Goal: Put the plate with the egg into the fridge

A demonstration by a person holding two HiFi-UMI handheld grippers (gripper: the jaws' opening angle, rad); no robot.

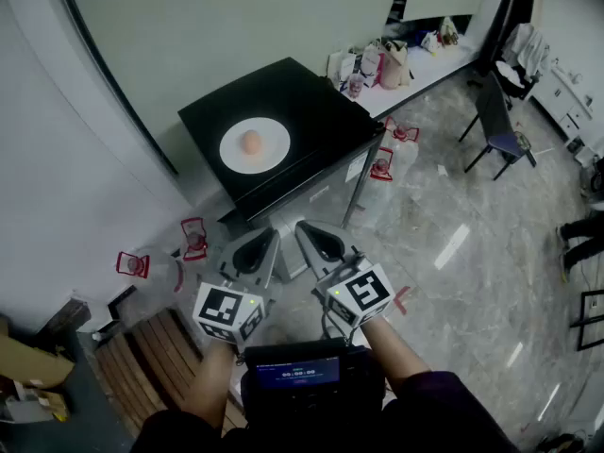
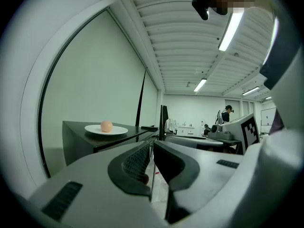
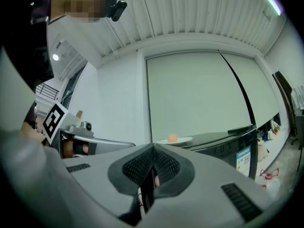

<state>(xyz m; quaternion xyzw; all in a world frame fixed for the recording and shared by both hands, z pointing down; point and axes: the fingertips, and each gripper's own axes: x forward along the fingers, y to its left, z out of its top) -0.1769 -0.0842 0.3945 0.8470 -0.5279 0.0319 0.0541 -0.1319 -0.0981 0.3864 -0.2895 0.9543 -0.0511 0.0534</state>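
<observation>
The head view alone took in the whole layout: the white plate (image 1: 255, 145) with the egg (image 1: 251, 142) sat on top of the black fridge (image 1: 316, 111), well apart from both grippers. The left gripper (image 1: 257, 249) and right gripper (image 1: 319, 242) were held low side by side, each with jaws together on nothing. The left gripper view saw the plate (image 2: 106, 130) and egg (image 2: 106, 126) side-on, plus a distant person (image 2: 228, 113). Only the right gripper view showed the label (image 3: 243, 158) on the fridge's front. Red-handled bottles (image 1: 394, 151) stood on the floor beside the fridge, a chair (image 1: 500, 125) and a cluttered desk (image 1: 425, 69) beyond.
</observation>
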